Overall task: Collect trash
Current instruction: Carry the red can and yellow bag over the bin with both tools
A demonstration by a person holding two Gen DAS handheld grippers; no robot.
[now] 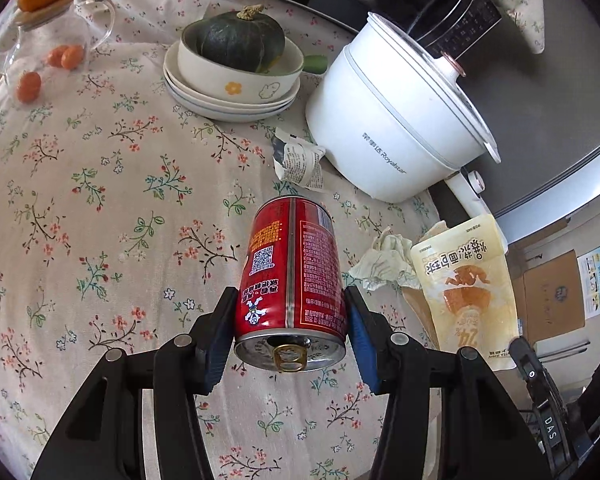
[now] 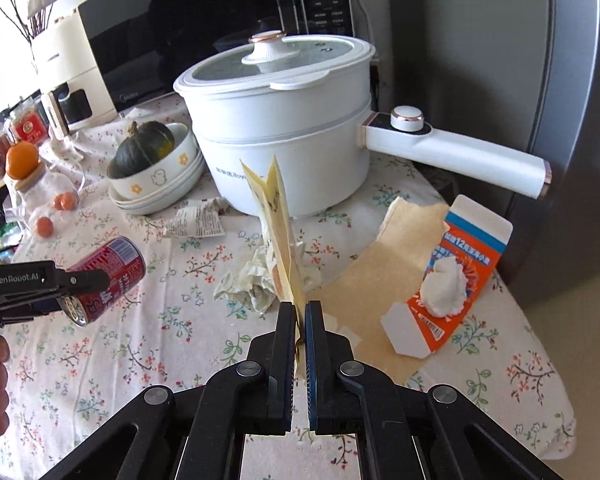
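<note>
Trash is in both our grips: the red can (image 1: 292, 280) lies sideways between the left gripper (image 1: 290, 334) jaws, pull-tab end toward us, lifted off the counter (image 1: 80, 200). Our right gripper (image 2: 299, 320) has its jaws pinched narrow on the yellow snack pouch (image 2: 278, 216), edge-on, likely for carrying away. On the counter, crumpled tissue (image 2: 252, 280) sits at twelve o'clock of that gripper, the torn orange carton (image 2: 452, 276) at two, printed paper scrap (image 2: 196, 220) at eleven, beside the white pot (image 2: 284, 136).

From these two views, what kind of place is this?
Most likely a home kitchen or dining corner. A white electric pot and a microwave stand on a table with a floral cloth, beside what looks like a grey fridge. A pumpkin in a bowl sits nearby.
</note>
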